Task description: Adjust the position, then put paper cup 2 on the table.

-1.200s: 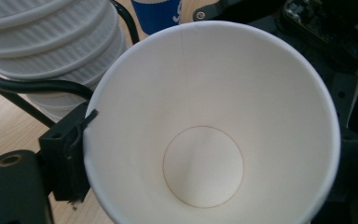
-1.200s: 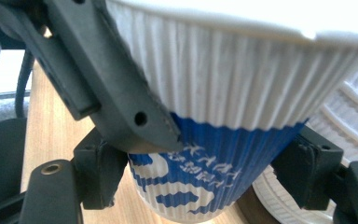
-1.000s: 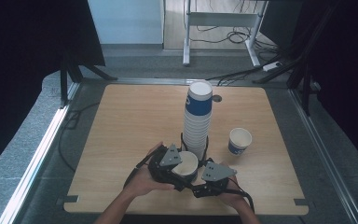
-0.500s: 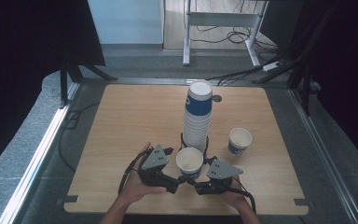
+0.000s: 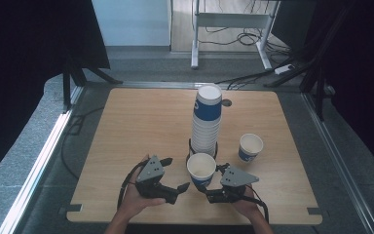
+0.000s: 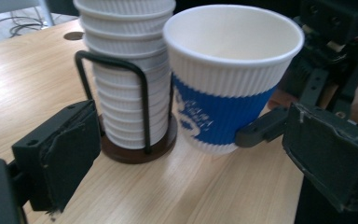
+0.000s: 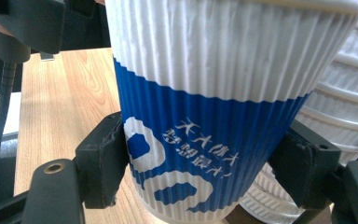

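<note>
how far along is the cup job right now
Done: one cup stands alone on the table. In hand: the right claw grips a second cup beside the stack in its holder; the left claw is open nearby. Left: setting it down, and the many stacked cups, probably.

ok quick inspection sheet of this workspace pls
surface: wooden table, bare apart from the cups
job's things: held cup upright near the front edge; tall cup stack in a wire holder just behind it; loose cup upright to the right
clutter: nothing seen
grippers: right hand-held gripper clamped on the held cup's blue band; left hand-held gripper open beside the cup, its jaws just closing a little, nothing pinched between them
cables: one trails from each gripper; more lie on the floor behind the table
surroundings: black curtains both sides, grey floor, metal frame legs at the back
</note>
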A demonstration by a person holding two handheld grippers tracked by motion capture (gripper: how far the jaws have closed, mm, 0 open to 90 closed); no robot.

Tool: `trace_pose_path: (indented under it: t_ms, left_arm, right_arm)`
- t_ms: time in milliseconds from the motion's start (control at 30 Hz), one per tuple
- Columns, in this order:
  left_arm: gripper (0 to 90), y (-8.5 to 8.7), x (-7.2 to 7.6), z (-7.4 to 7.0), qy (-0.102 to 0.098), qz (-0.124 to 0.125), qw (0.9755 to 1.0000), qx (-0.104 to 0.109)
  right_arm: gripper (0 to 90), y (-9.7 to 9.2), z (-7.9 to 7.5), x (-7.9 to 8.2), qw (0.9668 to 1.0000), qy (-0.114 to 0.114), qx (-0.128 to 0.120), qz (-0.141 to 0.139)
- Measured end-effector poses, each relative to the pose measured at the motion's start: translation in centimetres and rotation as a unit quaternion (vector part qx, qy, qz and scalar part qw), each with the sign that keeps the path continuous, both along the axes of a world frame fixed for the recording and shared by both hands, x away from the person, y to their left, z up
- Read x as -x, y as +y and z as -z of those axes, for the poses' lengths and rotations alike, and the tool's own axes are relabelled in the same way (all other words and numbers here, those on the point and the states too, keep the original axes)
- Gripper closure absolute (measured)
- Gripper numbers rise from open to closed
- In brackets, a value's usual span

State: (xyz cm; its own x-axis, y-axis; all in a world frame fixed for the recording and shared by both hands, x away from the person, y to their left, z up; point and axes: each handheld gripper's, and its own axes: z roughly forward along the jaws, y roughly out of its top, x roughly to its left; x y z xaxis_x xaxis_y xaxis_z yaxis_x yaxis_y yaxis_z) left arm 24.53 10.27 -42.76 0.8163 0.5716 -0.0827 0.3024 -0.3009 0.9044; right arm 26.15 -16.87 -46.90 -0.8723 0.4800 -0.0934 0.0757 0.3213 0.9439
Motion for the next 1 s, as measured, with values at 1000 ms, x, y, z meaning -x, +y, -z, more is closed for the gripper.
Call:
trace_pose_path:
  t_ms: [1000]
  left_arm:
    - [5.8,-0.1,-1.2,1.4,0.022,-0.014,0.9997,-0.006]
  right_arm:
    - [25.8,-2.0,-1.4,0.0,0.9993,-0.013,-0.035,0.009]
